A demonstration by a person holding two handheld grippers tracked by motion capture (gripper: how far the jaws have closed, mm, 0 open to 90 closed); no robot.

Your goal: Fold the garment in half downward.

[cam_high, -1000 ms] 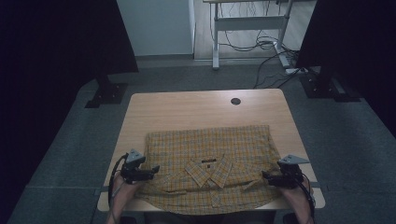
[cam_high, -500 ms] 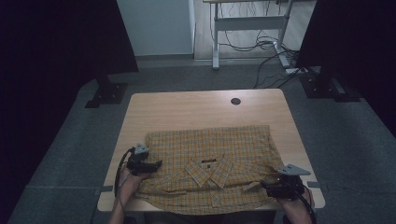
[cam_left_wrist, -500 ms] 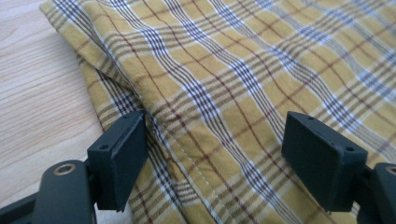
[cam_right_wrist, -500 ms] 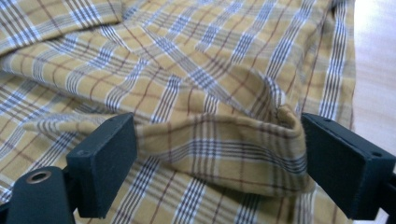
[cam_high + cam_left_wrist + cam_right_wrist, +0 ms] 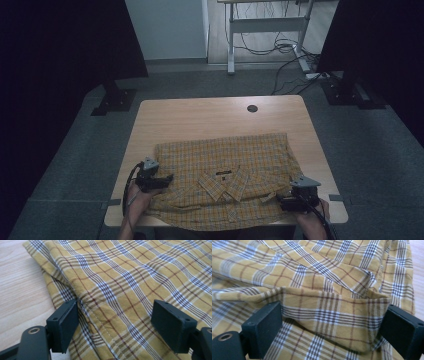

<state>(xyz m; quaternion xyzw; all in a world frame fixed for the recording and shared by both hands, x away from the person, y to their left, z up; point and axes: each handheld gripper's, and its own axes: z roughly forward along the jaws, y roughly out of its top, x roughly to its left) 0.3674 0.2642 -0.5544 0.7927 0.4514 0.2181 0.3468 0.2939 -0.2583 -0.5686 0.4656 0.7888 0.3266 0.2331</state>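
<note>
Plaid shirt (image 5: 225, 187) between both grippers' parted fingers (image 5: 63, 325), right fingers (image 5: 263, 327) just opening, seemingly unclamped

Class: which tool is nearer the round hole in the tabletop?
Right tool, narrowly. The hole lies far-right of centre; the left tool sits at the shirt's opposite side.

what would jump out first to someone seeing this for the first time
The yellow plaid shirt grabs the eye first, spread collar-up over the near half of the pale wooden table. Next come the two black tools at its sides: the left hand-held gripper at the shirt's left edge and the right hand-held gripper at its near right corner, both with jaws apart over the cloth.
</note>
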